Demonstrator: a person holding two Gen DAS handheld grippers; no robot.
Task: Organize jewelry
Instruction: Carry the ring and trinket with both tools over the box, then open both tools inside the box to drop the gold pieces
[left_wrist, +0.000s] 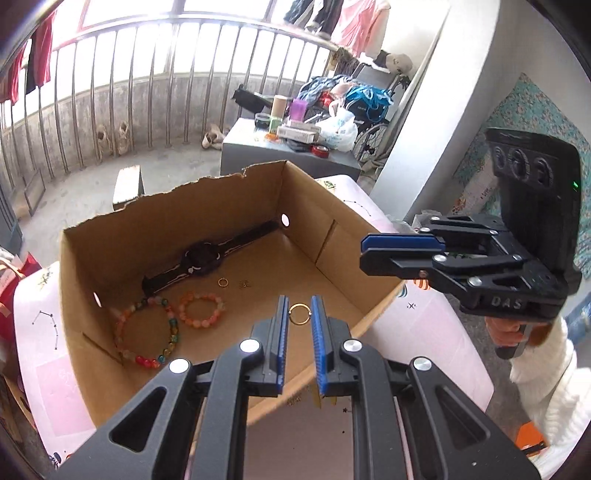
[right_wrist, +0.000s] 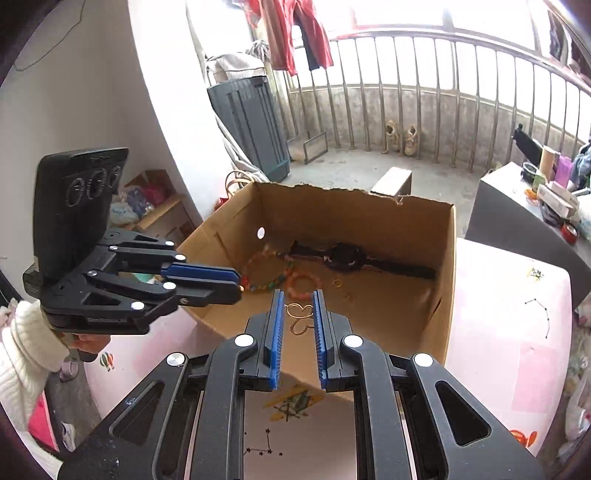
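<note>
The left gripper (left_wrist: 299, 308) pinches a small gold ring (left_wrist: 298, 314) between its blue pads, jaws narrow, above the near edge of the cardboard box (left_wrist: 354, 236). The right gripper (right_wrist: 299, 306) likewise grips a gold wire ornament (right_wrist: 300, 318) with looped shapes, perhaps an earring, over the box's near wall. Inside the box, well beyond both tools, lie a black watch (left_wrist: 201, 258), a multicoloured bead bracelet (left_wrist: 147, 332), an orange bead bracelet (left_wrist: 201, 310) and a second small ring (left_wrist: 222, 282).
</note>
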